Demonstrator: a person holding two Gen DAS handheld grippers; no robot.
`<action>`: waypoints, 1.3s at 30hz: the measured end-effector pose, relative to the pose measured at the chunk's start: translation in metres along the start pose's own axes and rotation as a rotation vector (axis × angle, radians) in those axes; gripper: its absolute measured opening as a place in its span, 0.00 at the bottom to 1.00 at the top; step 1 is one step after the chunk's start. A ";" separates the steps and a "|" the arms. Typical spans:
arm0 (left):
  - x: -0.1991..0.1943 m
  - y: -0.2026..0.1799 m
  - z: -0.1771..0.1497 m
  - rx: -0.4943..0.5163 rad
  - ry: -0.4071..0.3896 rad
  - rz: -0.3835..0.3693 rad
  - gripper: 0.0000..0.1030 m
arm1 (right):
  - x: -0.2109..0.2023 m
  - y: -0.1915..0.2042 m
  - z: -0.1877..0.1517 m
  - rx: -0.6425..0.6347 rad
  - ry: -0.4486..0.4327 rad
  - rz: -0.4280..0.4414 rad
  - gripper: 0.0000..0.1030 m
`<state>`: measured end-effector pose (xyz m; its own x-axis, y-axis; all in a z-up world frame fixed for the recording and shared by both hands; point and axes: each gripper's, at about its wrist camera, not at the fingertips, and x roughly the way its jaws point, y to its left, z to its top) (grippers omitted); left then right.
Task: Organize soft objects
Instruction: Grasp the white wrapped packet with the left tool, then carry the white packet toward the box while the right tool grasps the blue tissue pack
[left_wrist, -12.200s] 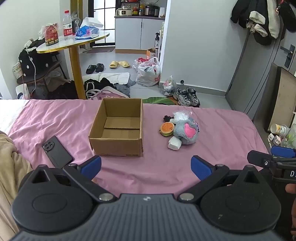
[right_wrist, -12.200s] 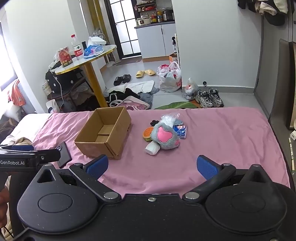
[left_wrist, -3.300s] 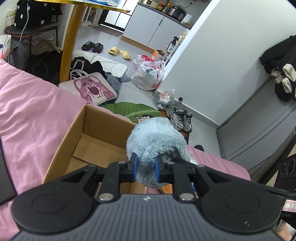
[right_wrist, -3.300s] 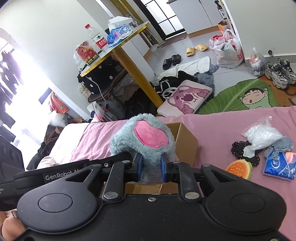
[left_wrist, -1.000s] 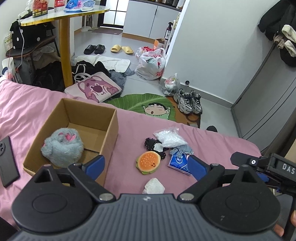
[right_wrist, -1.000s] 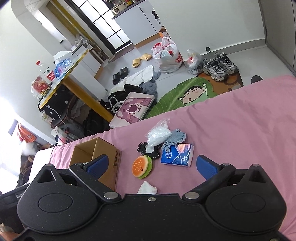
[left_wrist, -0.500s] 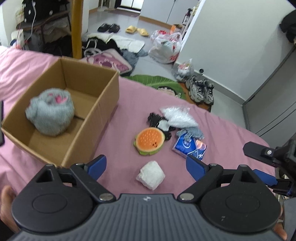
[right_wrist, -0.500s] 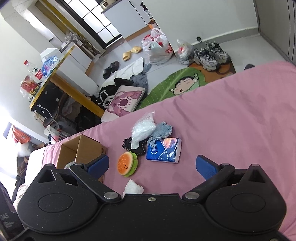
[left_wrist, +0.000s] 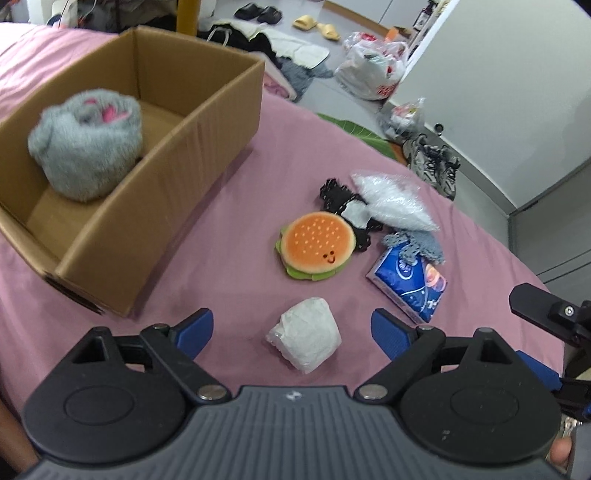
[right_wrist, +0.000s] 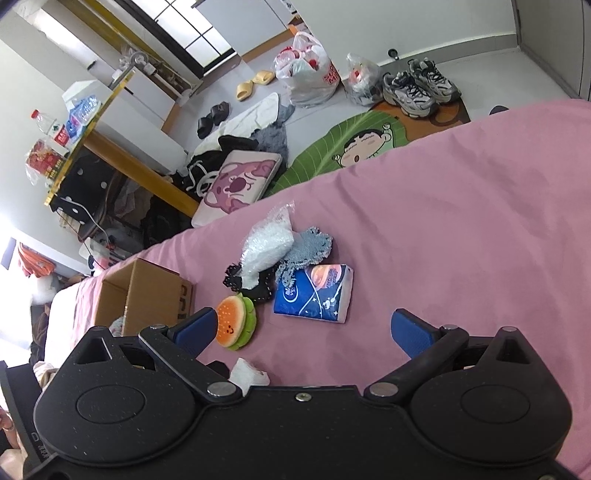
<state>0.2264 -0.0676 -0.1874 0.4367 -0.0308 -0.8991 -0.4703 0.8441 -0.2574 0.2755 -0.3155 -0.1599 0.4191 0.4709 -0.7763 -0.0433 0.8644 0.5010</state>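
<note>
The left gripper (left_wrist: 291, 328) is hovering with its jaws spread wide and empty, straddling a white wrapped bundle (left_wrist: 304, 341) lying near on the pink bed (left_wrist: 221, 240). It is looking light, squashy and slightly slick in its wrap, so pinching across its middle seems best. The right gripper (right_wrist: 303, 326) is also gaping wide, holding nothing, above the blue tissue pack (right_wrist: 314, 293). The grey plush (left_wrist: 86, 144) is sitting inside the cardboard box (left_wrist: 207, 122) at far left. The burger plush (left_wrist: 316, 245) is partly covering a black lacy item (left_wrist: 334, 190), hard to identify.
</note>
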 end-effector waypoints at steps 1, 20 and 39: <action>0.003 0.000 0.000 -0.005 0.003 0.005 0.90 | 0.002 0.000 0.001 -0.004 0.005 0.002 0.98; 0.039 0.001 -0.003 -0.023 0.070 0.133 0.47 | 0.062 0.005 0.009 -0.066 0.105 -0.006 0.98; 0.028 0.016 0.016 -0.089 0.036 0.084 0.45 | 0.101 0.031 0.007 -0.218 0.083 -0.138 0.88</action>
<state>0.2437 -0.0465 -0.2109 0.3663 0.0173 -0.9303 -0.5711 0.7935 -0.2101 0.3228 -0.2419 -0.2203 0.3592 0.3511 -0.8647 -0.1894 0.9347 0.3008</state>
